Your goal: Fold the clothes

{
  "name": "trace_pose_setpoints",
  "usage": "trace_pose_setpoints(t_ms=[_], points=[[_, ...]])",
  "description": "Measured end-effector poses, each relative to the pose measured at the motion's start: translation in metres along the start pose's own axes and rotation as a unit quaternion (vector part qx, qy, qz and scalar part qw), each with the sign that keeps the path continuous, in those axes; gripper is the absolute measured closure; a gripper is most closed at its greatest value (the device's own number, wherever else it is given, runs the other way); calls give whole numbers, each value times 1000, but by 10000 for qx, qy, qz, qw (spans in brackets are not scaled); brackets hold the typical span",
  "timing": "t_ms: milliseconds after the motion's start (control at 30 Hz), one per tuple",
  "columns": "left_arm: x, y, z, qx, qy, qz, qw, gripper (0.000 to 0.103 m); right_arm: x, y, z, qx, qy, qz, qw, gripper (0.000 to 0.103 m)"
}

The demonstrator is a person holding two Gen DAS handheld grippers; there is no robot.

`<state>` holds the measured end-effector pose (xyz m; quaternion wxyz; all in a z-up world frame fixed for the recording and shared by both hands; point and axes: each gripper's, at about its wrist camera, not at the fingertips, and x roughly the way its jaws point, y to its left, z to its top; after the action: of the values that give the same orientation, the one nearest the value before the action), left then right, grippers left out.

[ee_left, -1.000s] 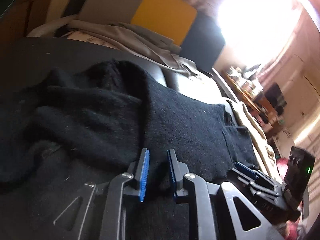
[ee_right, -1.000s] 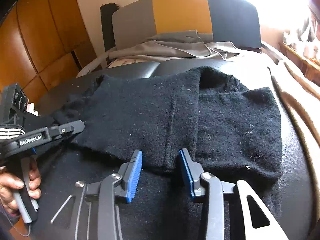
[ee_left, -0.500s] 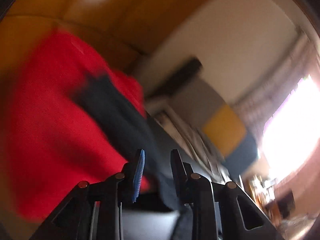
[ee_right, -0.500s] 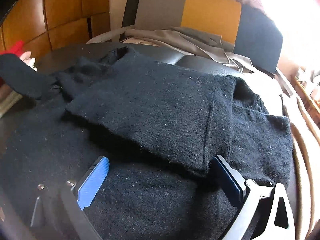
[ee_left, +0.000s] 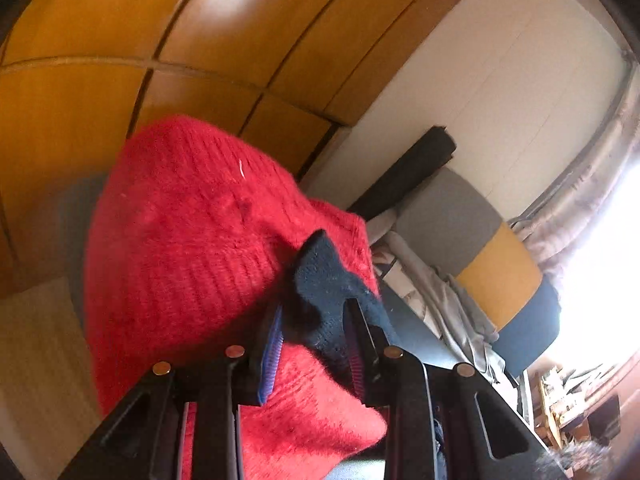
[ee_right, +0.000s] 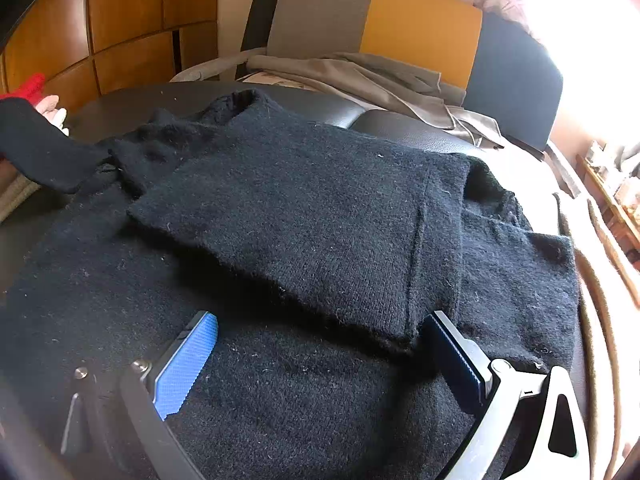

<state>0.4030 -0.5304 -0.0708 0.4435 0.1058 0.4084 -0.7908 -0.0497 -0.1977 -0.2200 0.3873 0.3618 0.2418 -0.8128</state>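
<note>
Fingers (ee_left: 356,356) of the left gripper (ee_left: 314,344) are clamped on a bunched end of the black sweater (ee_right: 304,236), holding it lifted in front of a red knit garment (ee_left: 192,248) that fills the middle of the left wrist view. On the right gripper (ee_right: 320,360) the blue-padded fingers (ee_right: 186,364) are spread wide and grip nothing; they sit low over the sweater, one on each side of the near corner of a folded-over panel. Most of the sweater lies spread on a dark table (ee_right: 168,94), with that panel doubled across its middle. One sleeve (ee_right: 44,148) stretches off the table's left edge, raised toward a patch of red at the frame's border. Beyond the sweater, a grey garment (ee_right: 360,76) is draped over a chair (ee_right: 420,28) with a grey, yellow and dark blue back. Wooden wall panels (ee_right: 128,20) stand to the left, and bright window glare washes out the upper right.
</note>
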Motion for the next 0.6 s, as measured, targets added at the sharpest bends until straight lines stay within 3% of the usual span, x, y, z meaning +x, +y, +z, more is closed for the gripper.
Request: trace_pose_setpoints(t_ms=[33,67,100,233,367,600], points=[[3,-4,-1,56,24,23,10000,83,0,0,0,5,1,0,10000,0],[5,-8,-1,127,16,100,9999,97,0,0,0,8,-1,2,10000,0],[6,-10,-2,170,12,116,9998,100,0,0,0,10,-4,5,10000,0],[11,-33,-7,381,15,-155,9992,100,0,0,0,18,-12,-1,10000,0],[29,-92,-21,722,200,-810,9939,100,0,-1,1,44,-25,29,10000,0],[96,-216,-96,1315,1169,-1861,9666,100,-2,-3,0,95,-59,88,9999,0]])
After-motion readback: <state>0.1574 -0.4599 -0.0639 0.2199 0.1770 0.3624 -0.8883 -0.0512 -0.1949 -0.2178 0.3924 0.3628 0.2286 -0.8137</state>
